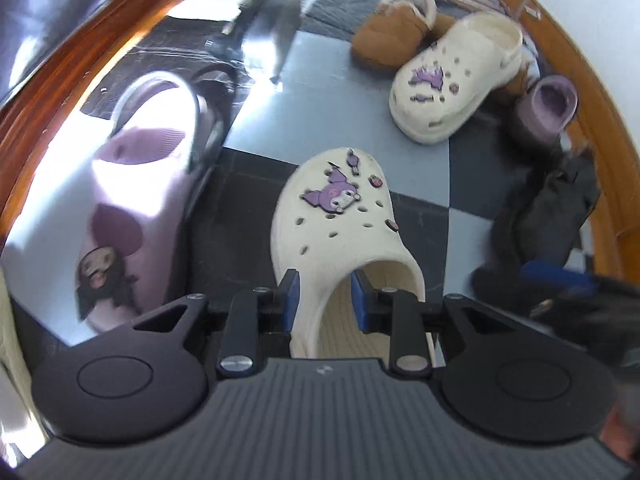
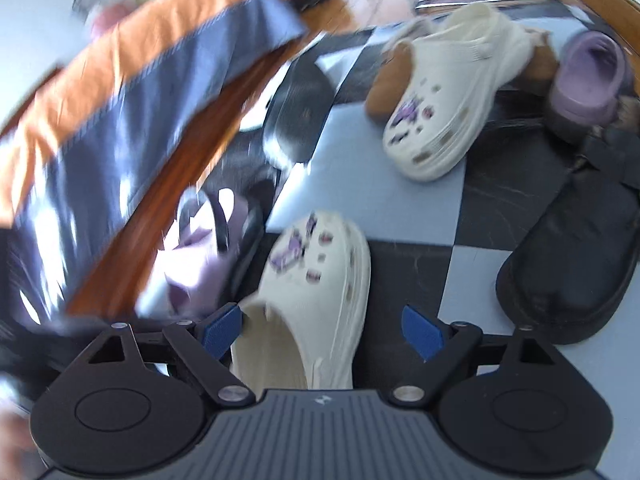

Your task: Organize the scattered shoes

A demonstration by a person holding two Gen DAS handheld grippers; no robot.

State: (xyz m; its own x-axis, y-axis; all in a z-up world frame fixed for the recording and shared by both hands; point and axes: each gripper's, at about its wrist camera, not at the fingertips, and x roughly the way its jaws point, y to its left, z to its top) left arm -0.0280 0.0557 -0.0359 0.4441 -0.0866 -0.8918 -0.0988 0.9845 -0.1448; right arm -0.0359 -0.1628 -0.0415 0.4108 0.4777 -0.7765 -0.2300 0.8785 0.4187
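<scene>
A cream clog [image 1: 332,216] with purple charms lies on the checkered mat, toe pointing away. My left gripper [image 1: 325,296] straddles its left side wall near the heel opening. One pad is outside against the wall; the other stands inside the opening with a small gap, so the jaws are open. In the right wrist view the same clog [image 2: 320,280] lies under my right gripper [image 2: 322,334], whose jaws are spread wide and hold nothing. Its twin cream clog [image 1: 456,80] [image 2: 448,112] rests farther off, leaning on a brown fuzzy slipper [image 1: 392,32].
A lilac slide [image 1: 140,192] with a cartoon print lies to the left. A lilac slipper [image 1: 546,106] [image 2: 588,76] and a black shoe [image 2: 572,264] sit to the right. A black sandal [image 2: 296,112] lies by the wooden floor edge [image 1: 600,128]. Orange and blue cloth [image 2: 140,80] fills the upper left.
</scene>
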